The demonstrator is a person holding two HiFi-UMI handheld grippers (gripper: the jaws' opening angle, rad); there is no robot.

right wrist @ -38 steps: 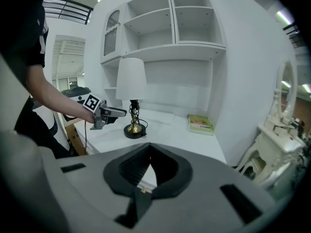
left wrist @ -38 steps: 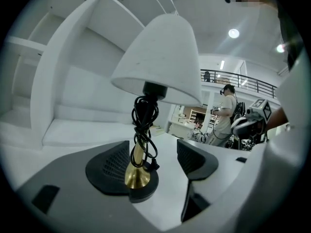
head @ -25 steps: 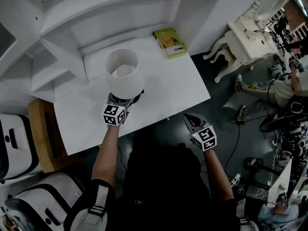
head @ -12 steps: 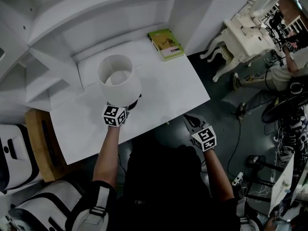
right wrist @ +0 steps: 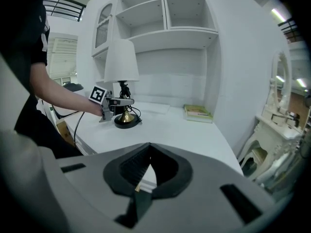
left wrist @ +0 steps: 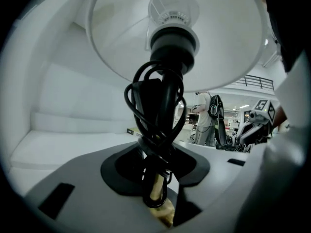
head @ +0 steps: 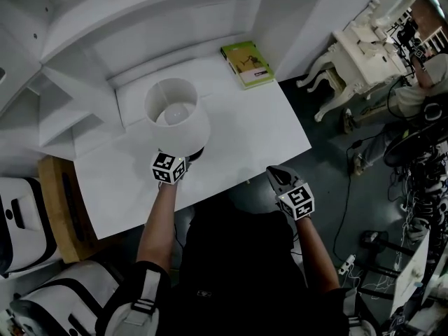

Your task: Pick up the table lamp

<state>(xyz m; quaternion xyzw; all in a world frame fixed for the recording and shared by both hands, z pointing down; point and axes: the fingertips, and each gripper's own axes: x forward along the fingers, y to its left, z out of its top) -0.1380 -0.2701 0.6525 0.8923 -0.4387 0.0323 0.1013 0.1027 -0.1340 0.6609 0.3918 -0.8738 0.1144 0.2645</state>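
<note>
Closing around the black stem (left wrist: 163, 96) of the table lamp (head: 176, 117), the left claw (left wrist: 156, 195) has its jaws roughly half drawn in. Its pads look to be meeting the cord (left wrist: 138, 106) coiled round that stem. The lamp stands upright on the white surface (head: 245, 138), toward its 9 o'clock side, with a green book (head: 246, 63) well apart at 1 o'clock. The right claw (right wrist: 141, 188) hangs off the surface's edge at 4 o'clock from the lamp, its jaws together on nothing. A good lift likely depends on clamping firmly before raising, since the cord loops could let the stem slip. The shade (left wrist: 180, 33) sits high above the grip, so the person should probably rise straight and slowly, keeping the stem vertical and letting the round base (right wrist: 125, 123) clear the surface evenly.
</note>
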